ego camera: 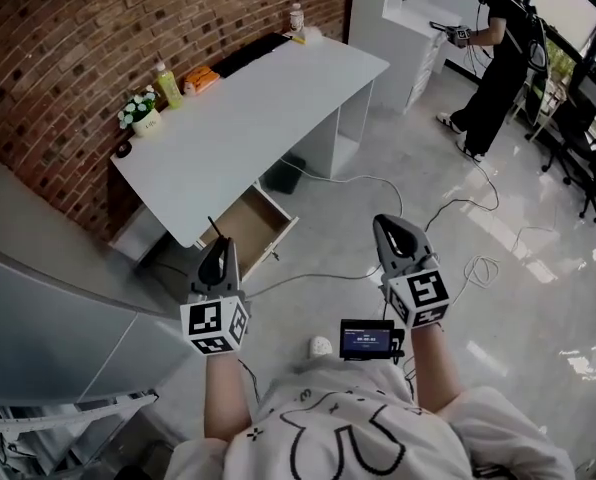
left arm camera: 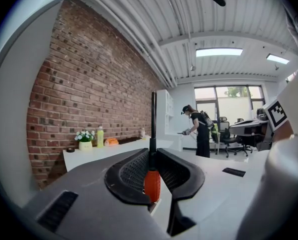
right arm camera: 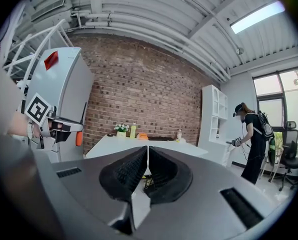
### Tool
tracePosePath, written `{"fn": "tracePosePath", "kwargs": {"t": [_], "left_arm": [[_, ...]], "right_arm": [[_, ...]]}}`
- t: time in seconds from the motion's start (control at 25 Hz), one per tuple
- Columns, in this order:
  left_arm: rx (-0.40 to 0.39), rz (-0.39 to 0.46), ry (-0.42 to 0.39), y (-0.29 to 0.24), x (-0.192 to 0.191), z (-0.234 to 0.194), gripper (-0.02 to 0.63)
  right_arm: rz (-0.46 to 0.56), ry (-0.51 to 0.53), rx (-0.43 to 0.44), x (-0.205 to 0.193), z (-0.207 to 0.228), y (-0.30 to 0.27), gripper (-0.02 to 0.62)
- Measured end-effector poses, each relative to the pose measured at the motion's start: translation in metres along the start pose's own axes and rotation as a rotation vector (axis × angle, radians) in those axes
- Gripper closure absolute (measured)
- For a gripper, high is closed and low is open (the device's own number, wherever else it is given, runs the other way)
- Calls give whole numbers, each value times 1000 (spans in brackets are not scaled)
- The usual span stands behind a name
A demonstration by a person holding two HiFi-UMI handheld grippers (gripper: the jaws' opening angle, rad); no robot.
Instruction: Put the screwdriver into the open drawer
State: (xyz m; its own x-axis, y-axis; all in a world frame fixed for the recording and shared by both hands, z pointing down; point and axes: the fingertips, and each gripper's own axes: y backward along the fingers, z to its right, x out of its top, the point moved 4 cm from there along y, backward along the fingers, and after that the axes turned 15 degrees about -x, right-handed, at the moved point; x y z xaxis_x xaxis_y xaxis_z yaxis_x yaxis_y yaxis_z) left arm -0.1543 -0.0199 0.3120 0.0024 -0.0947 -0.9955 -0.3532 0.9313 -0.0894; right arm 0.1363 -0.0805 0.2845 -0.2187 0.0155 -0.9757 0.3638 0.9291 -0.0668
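Note:
My left gripper [ego camera: 221, 246] is shut on the screwdriver: its orange handle [left arm camera: 152, 184] sits between the pads and its black shaft [left arm camera: 153, 119] stands straight up out of the jaws. In the head view the shaft [ego camera: 215, 230] pokes up just short of the open drawer [ego camera: 248, 226], which is pulled out from under the white desk [ego camera: 268, 98] and shows a bare wooden inside. My right gripper [ego camera: 388, 224] hangs level over the floor to the right of the drawer, shut with nothing between its pads [right arm camera: 134, 166]. The right gripper view also catches the left gripper [right arm camera: 64, 126] at its left edge.
On the desk's far side by the brick wall stand a flower pot [ego camera: 143, 113], a green bottle [ego camera: 168, 86] and an orange object [ego camera: 200, 78]. Cables [ego camera: 458, 238] trail over the floor. A person in black [ego camera: 498, 58] stands by a white shelf unit [ego camera: 408, 18]; office chairs [ego camera: 588, 138] lie beyond. A grey cabinet [ego camera: 38, 308] is at left.

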Motion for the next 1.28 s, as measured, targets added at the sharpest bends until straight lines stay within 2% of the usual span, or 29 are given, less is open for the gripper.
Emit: {"fn": "tracePosePath", "kwargs": {"t": [0.48, 0.84, 1.28], "left_arm": [[8, -19, 11, -57, -8, -18, 546], [-52, -67, 48, -108, -19, -50, 546], [-145, -123, 92, -170, -36, -107, 546]], "right_arm": [[-41, -48, -43, -23, 37, -38, 574], [-116, -79, -128, -37, 49, -70, 574], [-176, -65, -213, -38, 35, -129, 573]]}}
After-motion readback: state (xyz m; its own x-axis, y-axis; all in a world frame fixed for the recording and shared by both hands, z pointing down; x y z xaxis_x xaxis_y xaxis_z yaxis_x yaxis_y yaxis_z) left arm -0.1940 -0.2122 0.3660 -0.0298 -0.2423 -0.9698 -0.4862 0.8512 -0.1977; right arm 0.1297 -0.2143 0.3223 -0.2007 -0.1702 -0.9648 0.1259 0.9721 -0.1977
